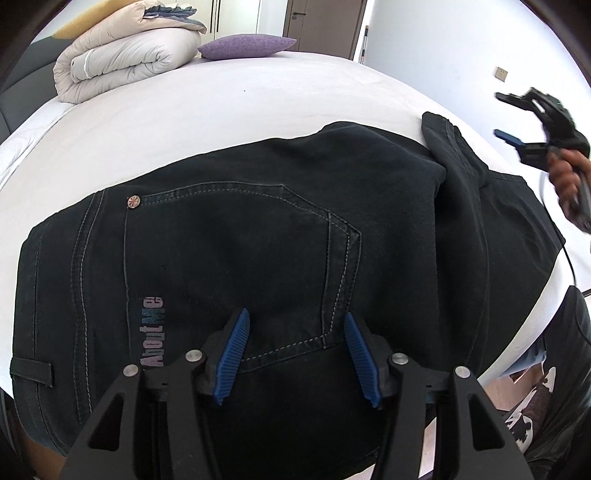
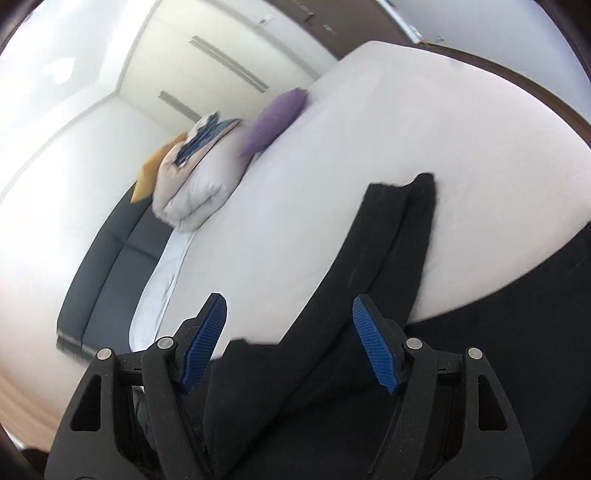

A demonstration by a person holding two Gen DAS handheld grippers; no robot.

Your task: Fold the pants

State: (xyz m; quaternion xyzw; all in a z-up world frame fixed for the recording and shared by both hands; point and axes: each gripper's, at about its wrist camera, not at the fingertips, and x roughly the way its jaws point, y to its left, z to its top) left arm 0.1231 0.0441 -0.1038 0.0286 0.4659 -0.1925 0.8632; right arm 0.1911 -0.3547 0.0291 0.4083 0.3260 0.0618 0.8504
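Black jeans [image 1: 258, 236] lie flat on the white bed [image 1: 221, 103], back pocket up, with a folded leg end [image 1: 454, 155] lying across the right part. My left gripper [image 1: 295, 317] is open just above the pocket area, holding nothing. My right gripper [image 1: 504, 116] shows at the far right of the left wrist view, open and in the air beside the bed. In the right wrist view the right gripper [image 2: 290, 302] is open above the pants [image 2: 369, 258], whose leg stretches away over the bed [image 2: 443, 129].
A rolled beige duvet [image 1: 122, 59] and a purple pillow [image 1: 247, 46] sit at the far end of the bed. A dark headboard [image 2: 107, 266] runs along one side. A closed door [image 1: 325, 22] stands behind. The person's legs [image 1: 565, 369] are at the bed's right edge.
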